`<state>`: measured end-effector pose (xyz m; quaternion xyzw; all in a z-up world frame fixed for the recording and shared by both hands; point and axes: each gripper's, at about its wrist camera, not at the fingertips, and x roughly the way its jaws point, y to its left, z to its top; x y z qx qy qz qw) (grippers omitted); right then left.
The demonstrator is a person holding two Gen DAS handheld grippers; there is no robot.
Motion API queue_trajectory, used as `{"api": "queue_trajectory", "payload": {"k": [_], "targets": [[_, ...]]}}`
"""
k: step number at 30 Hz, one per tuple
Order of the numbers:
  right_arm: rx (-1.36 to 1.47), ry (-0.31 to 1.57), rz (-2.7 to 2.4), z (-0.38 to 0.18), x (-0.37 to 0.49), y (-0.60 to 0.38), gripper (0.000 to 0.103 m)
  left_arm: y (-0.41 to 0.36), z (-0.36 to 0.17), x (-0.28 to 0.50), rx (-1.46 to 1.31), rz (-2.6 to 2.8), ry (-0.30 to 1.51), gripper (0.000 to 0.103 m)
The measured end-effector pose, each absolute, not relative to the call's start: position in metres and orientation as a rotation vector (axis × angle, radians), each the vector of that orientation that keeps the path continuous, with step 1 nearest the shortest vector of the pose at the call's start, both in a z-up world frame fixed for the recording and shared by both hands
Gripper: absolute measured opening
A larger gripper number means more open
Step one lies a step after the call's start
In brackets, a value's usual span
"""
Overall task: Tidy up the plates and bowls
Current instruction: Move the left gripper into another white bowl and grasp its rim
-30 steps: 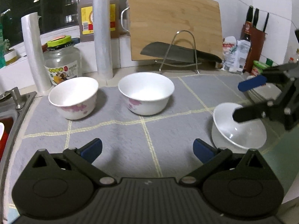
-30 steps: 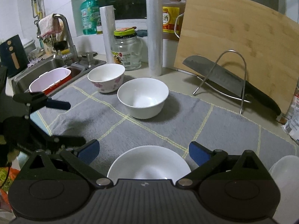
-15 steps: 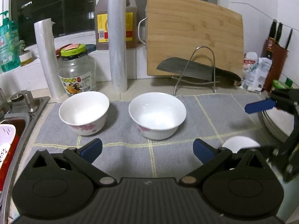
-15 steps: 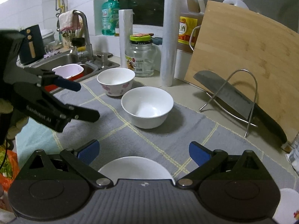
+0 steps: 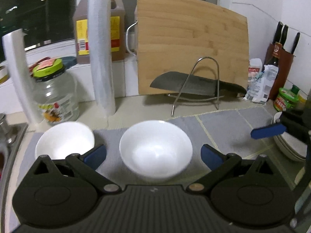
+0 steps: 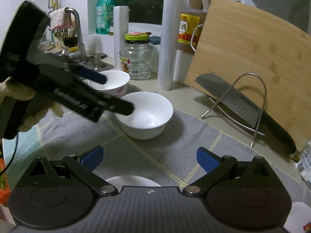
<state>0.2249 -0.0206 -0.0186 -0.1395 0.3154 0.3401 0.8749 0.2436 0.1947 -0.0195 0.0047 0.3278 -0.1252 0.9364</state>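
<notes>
Two white bowls stand on the grey mat [image 5: 223, 128]. My left gripper [image 5: 153, 155] is open, its fingers on either side of the middle bowl [image 5: 155, 151], not closed on it. The flowered bowl [image 5: 65, 139] stands to its left. In the right wrist view the left gripper [image 6: 116, 95] reaches over the middle bowl [image 6: 145, 116] and the flowered bowl [image 6: 112, 81]. My right gripper [image 6: 149, 159] is open and empty above a third white bowl [image 6: 132, 180] at the near edge. Stacked plates [image 5: 289, 145] lie at the right.
A cutting board [image 5: 192, 44], a cleaver on a wire rack [image 5: 194, 85], a glass jar [image 5: 54, 91], paper rolls [image 5: 101, 48], an oil jug [image 5: 81, 29] and a knife block [image 5: 281, 56] line the back. The sink and tap [image 6: 75, 38] are at the left.
My left gripper has moved forward and down until the middle bowl sits between its open fingers. My right gripper has risen and drawn back a little from the near bowl.
</notes>
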Motion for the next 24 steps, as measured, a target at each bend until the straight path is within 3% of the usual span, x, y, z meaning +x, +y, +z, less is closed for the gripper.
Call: {"api": "queue_trajectory", "payload": {"k": [24], "targets": [[-0.387, 0.703, 0.731, -0.047, 0.28, 0.027, 0.102, 0.208, -0.046, 0.328, 0.005, -0.459, 0.842, 0.102]]}}
